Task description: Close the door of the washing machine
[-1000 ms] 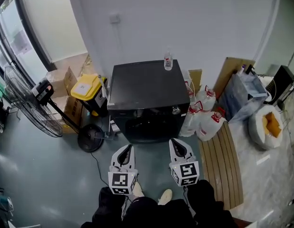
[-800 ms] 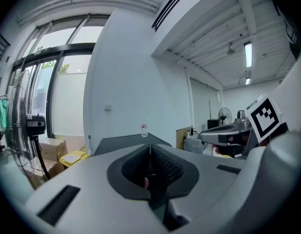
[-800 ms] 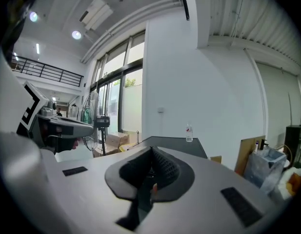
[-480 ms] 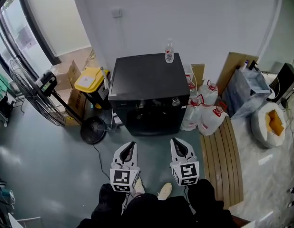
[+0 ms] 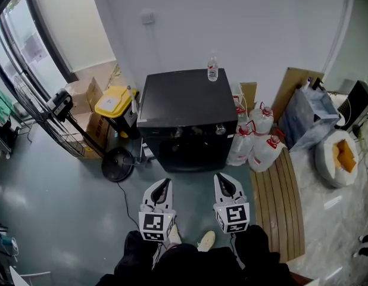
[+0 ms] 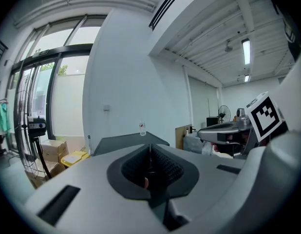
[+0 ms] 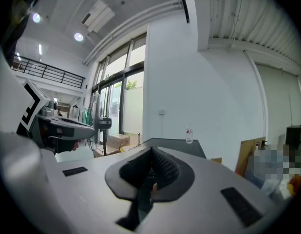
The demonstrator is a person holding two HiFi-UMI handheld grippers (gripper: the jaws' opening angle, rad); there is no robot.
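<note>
The black washing machine (image 5: 181,106) stands against the white wall, and its round door (image 5: 190,154) lies flush with the dark front. My left gripper (image 5: 163,185) and right gripper (image 5: 223,180) hover side by side over the floor, a short way back from the door and touching nothing. Both are shut with nothing between the pads. In the left gripper view the left gripper (image 6: 150,147) points at the machine's top (image 6: 123,140). The right gripper (image 7: 151,152) points likewise at the machine (image 7: 182,144).
A water bottle (image 5: 212,68) stands on the machine's back edge. Left of it are a yellow bin (image 5: 112,103), cardboard boxes (image 5: 83,91) and a standing fan (image 5: 62,109). To the right sit white jugs (image 5: 255,142), a slatted wooden board (image 5: 279,201) and a big sack (image 5: 339,157).
The view has drawn back a little from the machine, which now sits slightly higher in the picture. Both grippers stay shut and side by side.
</note>
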